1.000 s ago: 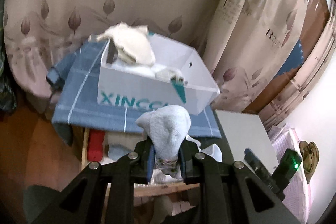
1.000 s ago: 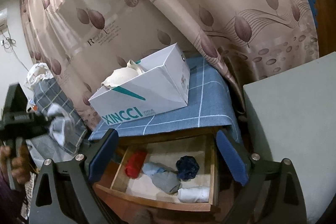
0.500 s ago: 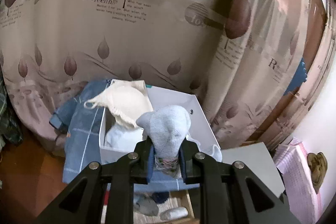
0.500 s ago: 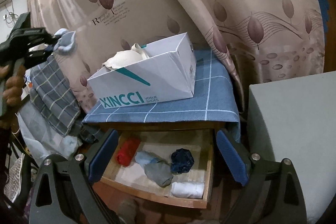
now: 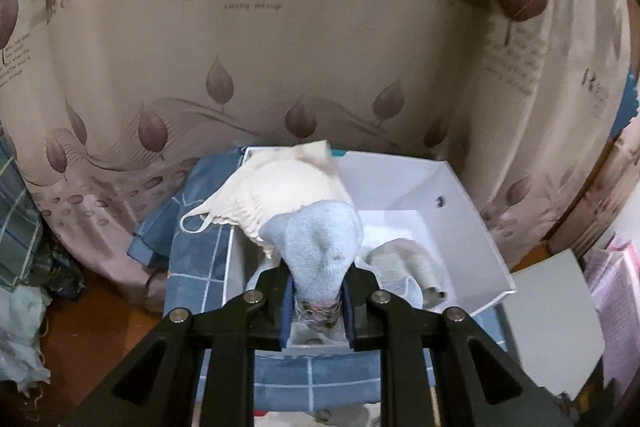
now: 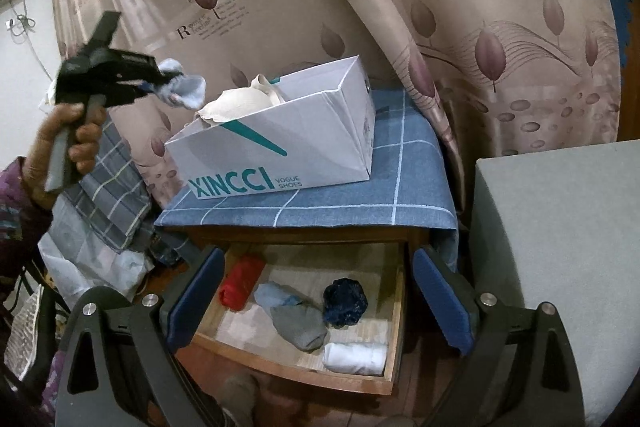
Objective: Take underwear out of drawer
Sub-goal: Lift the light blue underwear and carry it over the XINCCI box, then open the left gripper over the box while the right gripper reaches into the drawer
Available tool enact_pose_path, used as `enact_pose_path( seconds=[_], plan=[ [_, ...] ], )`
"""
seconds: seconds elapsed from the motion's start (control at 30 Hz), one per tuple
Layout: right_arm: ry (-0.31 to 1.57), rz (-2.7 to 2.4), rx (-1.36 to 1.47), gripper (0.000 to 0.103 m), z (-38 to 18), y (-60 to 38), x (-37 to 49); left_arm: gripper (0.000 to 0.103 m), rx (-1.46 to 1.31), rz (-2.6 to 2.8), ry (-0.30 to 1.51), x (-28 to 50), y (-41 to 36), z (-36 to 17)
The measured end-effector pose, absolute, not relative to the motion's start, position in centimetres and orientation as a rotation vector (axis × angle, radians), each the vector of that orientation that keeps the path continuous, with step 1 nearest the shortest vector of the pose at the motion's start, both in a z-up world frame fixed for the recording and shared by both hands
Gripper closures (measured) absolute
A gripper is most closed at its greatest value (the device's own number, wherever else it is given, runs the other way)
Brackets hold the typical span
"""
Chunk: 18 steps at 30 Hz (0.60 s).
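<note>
Left gripper (image 5: 318,301) pinches pale-blue underwear (image 5: 320,247) above the shoebox (image 5: 468,227) rim; right gripper (image 6: 316,301) spread over the open drawer (image 6: 396,311), free room at 12 o'clock.

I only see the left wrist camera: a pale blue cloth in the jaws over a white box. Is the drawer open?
Observer: Yes, the drawer is open below the box.
Operator: What's left inside?
Observer: A red roll, a light blue piece, a grey piece, a dark blue ball and a white roll.
Operator: Where's my other gripper?
Observer: The right gripper hovers before the drawer, jaws wide open, holding nothing.
</note>
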State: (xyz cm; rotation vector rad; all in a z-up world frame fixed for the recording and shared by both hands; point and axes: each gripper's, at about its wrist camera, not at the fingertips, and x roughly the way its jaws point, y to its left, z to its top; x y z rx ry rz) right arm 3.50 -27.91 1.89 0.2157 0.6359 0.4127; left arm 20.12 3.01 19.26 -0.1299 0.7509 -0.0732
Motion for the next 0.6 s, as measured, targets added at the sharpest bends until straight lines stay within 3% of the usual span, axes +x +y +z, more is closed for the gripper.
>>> enact_pose_path(
  seconds=[0.4, 0.6],
  plan=[
    [0.681, 0.415, 0.175, 0.009, 1.4, -26.9, 4.0, 0.084, -0.057, -0.040, 0.811, 22.7, 3.8, 15.0],
    [0.859, 0.483, 0.132, 0.009, -0.5, -25.4, 6.1, 0.077, -0.012, -0.057, 0.854, 23.4, 2.6, 13.6]
  ],
)
